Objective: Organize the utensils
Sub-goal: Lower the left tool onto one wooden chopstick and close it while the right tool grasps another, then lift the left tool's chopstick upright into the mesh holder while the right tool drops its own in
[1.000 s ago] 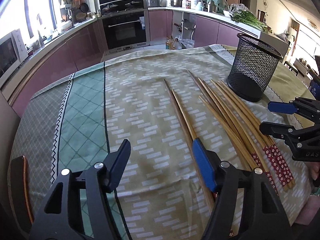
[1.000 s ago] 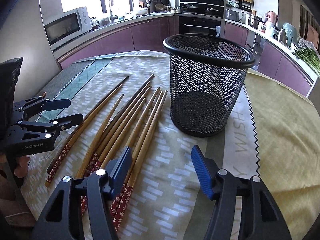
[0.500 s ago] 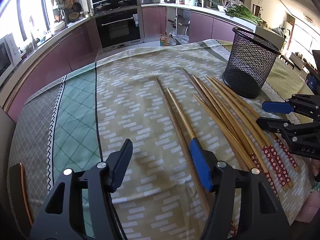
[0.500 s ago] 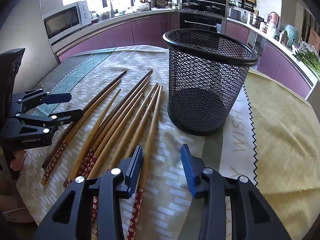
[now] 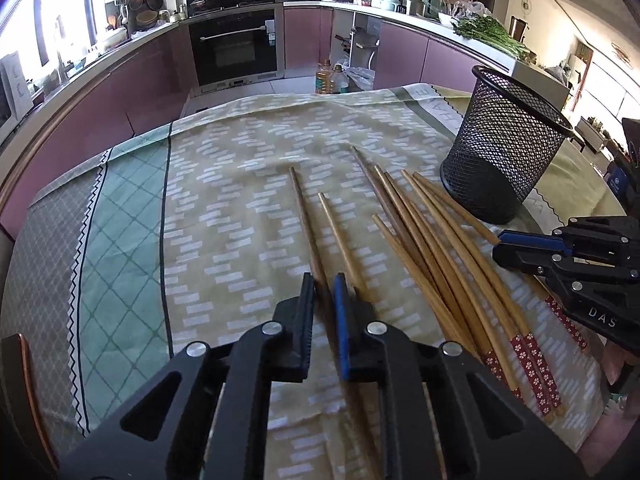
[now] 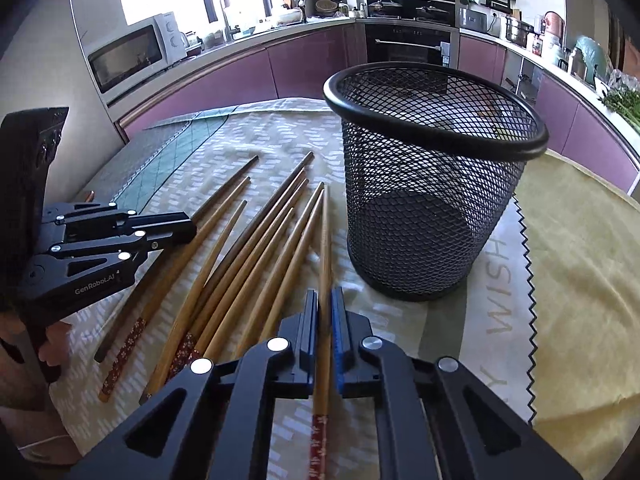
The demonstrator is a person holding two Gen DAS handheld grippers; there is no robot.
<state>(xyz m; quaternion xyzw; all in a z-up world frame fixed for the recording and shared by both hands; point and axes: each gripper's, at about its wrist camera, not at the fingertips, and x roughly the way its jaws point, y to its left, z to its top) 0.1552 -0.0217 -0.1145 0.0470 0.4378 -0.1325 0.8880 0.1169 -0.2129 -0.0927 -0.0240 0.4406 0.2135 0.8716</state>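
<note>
Now both grippers pinch a chopstick each. The right gripper [image 6: 325, 312] has its jaws pressed together on a light chopstick [image 6: 325, 240], gripped along the shaft just ahead of its red patterned end, so the thin tip points away, toward the left side of the cup's base. Gripping near the thick end probably leaves the long free part to go into the cup tip first. That chopstick looks slightly blurred, so I judge it may be just coming off the cloth, though I cannot tell whether it is clear of it.

Just left of this gripper the other chopsticks [image 6: 256, 256] lie fanned on the cloth [image 6: 496, 280], tips away, patterned ends near. Ahead and to the right stands the mesh cup [image 6: 432, 184], upright and empty as far as the mesh shows, near enough for a short carry.

The left gripper [image 5: 323, 300] is likewise closed on the dark chopstick [image 5: 301, 204] that lies farthest left of the set, gripped part-way along its shaft; its tip points away. A lighter stick [image 5: 340, 236] lies just right of its blue pad, outside the grip. Further right is the main bundle [image 5: 440, 256], then the cup [image 5: 500, 168] beyond it.

Taking one stick from each outer edge of the fan keeps the two grippers apart, I think.
</note>
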